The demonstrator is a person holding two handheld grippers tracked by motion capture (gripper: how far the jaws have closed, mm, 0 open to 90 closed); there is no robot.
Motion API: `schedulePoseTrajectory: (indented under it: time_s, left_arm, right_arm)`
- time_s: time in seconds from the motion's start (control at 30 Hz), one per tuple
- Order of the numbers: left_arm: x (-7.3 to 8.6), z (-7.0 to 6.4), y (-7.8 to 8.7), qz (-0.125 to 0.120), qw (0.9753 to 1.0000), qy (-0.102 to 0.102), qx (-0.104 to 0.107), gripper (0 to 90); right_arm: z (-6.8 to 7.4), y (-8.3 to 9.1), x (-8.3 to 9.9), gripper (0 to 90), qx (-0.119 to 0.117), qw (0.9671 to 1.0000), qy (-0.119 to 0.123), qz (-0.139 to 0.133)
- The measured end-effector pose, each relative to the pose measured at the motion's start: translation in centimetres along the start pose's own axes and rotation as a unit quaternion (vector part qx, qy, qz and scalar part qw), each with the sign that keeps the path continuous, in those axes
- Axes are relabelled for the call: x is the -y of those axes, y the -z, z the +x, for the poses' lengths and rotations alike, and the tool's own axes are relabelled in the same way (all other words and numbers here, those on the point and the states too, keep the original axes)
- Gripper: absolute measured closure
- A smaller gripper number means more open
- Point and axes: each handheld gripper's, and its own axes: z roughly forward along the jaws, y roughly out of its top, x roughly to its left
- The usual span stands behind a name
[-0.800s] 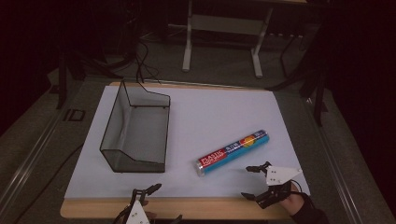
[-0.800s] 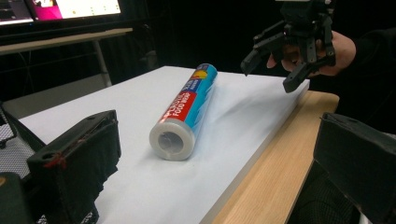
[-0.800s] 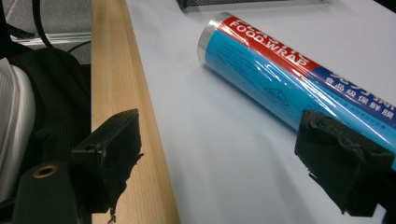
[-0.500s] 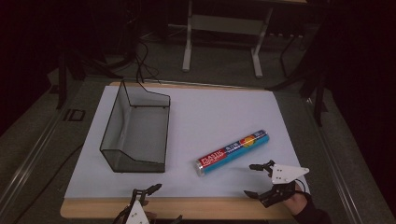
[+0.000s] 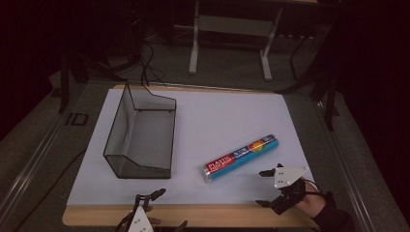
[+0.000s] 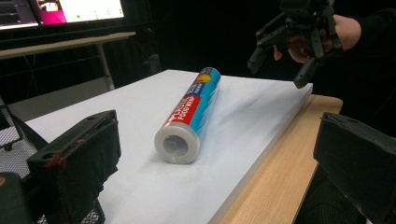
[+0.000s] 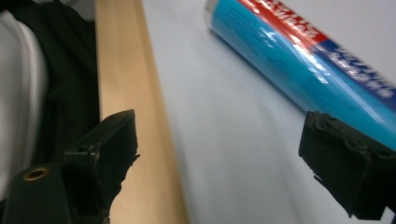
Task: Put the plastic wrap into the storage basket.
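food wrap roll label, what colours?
Mostly blue with a red band; the roll shows best in the left gripper view.

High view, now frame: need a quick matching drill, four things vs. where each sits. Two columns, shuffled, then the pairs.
Things:
1. food wrap roll
2. wire mesh basket
3. left tongs
4. right tongs

Places:
A. left part of the white sheet, empty
B. near edge of the table, bottom centre-left, open
C. lying flat and slantwise, right of centre on the sheet
D. near right corner of the sheet, open, just short of the roll

Pairs: 1-C, 2-A, 3-B, 4-D
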Motion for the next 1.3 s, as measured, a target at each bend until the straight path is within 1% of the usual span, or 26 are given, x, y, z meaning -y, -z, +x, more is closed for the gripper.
schedulePoseTrajectory:
  time_s: [0.07,0.1,0.17,0.2,0.23,0.27,0.33,0.37,0.4,0.47,0.5,0.53,0.57,0.6,0.63,0.67,0.8,0.87,0.93,0.97,1.07,1.1,1.17,1.2,1.3]
  left_arm:
    - [0.0,0.0,0.0,-0.001,1.0000,0.001,0.000,1.2]
    - [0.0,0.0,0.0,-0.001,1.0000,0.001,0.000,1.2]
    - [0.0,0.1,0.0,-0.001,1.0000,0.002,-0.001,1.2]
    - [0.0,0.1,0.1,0.000,1.0000,0.002,0.000,1.2]
    - [0.0,0.1,0.1,-0.001,1.0000,0.002,0.000,1.2]
    - [0.0,0.1,0.1,-0.001,1.0000,0.002,0.000,1.2]
    - [0.0,0.1,0.0,-0.001,1.0000,0.002,0.001,1.2]
    - [0.0,0.1,0.0,-0.002,1.0000,0.002,0.001,1.2]
    - [0.0,0.1,0.0,-0.002,1.0000,0.003,0.002,1.2]
    - [0.0,0.2,-0.1,-0.002,1.0000,0.005,0.004,1.2]
    - [0.0,0.2,-0.1,-0.002,1.0000,0.005,0.004,1.2]
    - [0.0,0.2,-0.1,-0.001,1.0000,0.005,0.005,1.2]
    - [0.0,0.2,0.0,-0.003,1.0000,0.006,0.006,1.2]
    - [0.0,0.2,0.0,-0.004,1.0000,0.006,0.006,1.2]
    - [0.0,0.2,0.0,-0.005,0.9999,0.006,0.006,1.2]
    - [0.0,0.2,0.0,-0.005,0.9999,0.007,0.007,1.2]
    - [0.0,0.3,0.0,-0.004,0.9999,0.008,0.009,1.2]
    - [0.0,0.3,0.0,-0.004,0.9999,0.007,0.009,1.2]
    - [0.0,0.3,0.0,-0.006,0.9999,0.008,0.009,1.2]
    - [0.0,0.3,0.0,-0.006,0.9999,0.009,0.009,1.2]
    - [0.0,0.3,0.0,-0.006,0.9999,0.010,0.010,1.2]
    - [0.0,0.3,0.0,-0.006,0.9999,0.010,0.010,1.2]
    - [0.0,0.3,0.0,-0.005,0.9999,0.009,0.010,1.2]
    - [0.0,0.3,0.0,-0.005,0.9999,0.009,0.010,1.2]
    - [0.1,0.3,0.0,-0.004,0.9999,0.010,0.011,1.2]
  right_arm:
    - [-0.5,0.3,-0.5,11.4,-0.006,1.0000,-0.003,0.007]
    - [-0.7,0.3,-0.8,11.4,-0.017,0.9998,-0.001,0.013]
    - [-1.0,0.3,-1.3,11.4,-0.017,0.9991,0.011,0.037]
    - [-1.2,0.2,-1.5,10.7,-0.026,0.9983,0.014,0.051]
    - [-1.3,0.1,-1.6,10.5,-0.021,0.9977,0.021,0.061]
    - [-1.4,0.1,-1.7,10.6,-0.011,0.9975,0.026,0.065]
    - [-1.9,-0.2,-1.8,10.5,-0.044,0.9954,0.018,0.084]
    - [-1.9,-0.3,-1.8,10.5,-0.035,0.9953,0.027,0.086]
    - [-1.9,-0.4,-1.8,10.4,-0.035,0.9948,0.037,0.088]
    - [-2.1,-0.6,-1.9,10.0,-0.044,0.9930,0.038,0.103]
    - [-2.1,-0.6,-1.9,10.0,-0.044,0.9930,0.038,0.103]
    - [-2.4,-0.7,-2.0,10.0,-0.056,0.9916,0.032,0.112]
    - [-2.7,-0.9,-2.1,10.0,-0.058,0.9894,0.034,0.129]
    - [-2.7,-1.0,-2.3,10.0,-0.043,0.9893,0.042,0.133]
    - [-2.8,-1.0,-2.4,9.9,-0.042,0.9881,0.043,0.142]
    - [-2.9,-1.1,-2.6,9.6,-0.048,0.9865,0.040,0.151]
    - [-3.7,-1.5,-3.3,9.5,-0.042,0.9834,0.039,0.172]
    - [-4.1,-1.8,-3.6,9.5,-0.039,0.9821,0.047,0.178]
    - [-4.5,-2.0,-3.9,9.5,-0.042,0.9807,0.047,0.185]
    - [-4.7,-2.2,-4.1,9.5,-0.039,0.9798,0.052,0.189]
    - [-5.3,-2.6,-4.5,9.5,-0.038,0.9764,0.056,0.205]
    - [-5.3,-2.6,-4.5,9.5,-0.038,0.9764,0.056,0.205]
    - [-5.9,-2.9,-5.0,9.5,-0.037,0.9742,0.063,0.213]
    - [-6.1,-2.9,-5.1,9.5,-0.031,0.9747,0.067,0.211]
    - [-6.5,-3.1,-5.8,9.6,-0.029,0.9738,0.075,0.213]
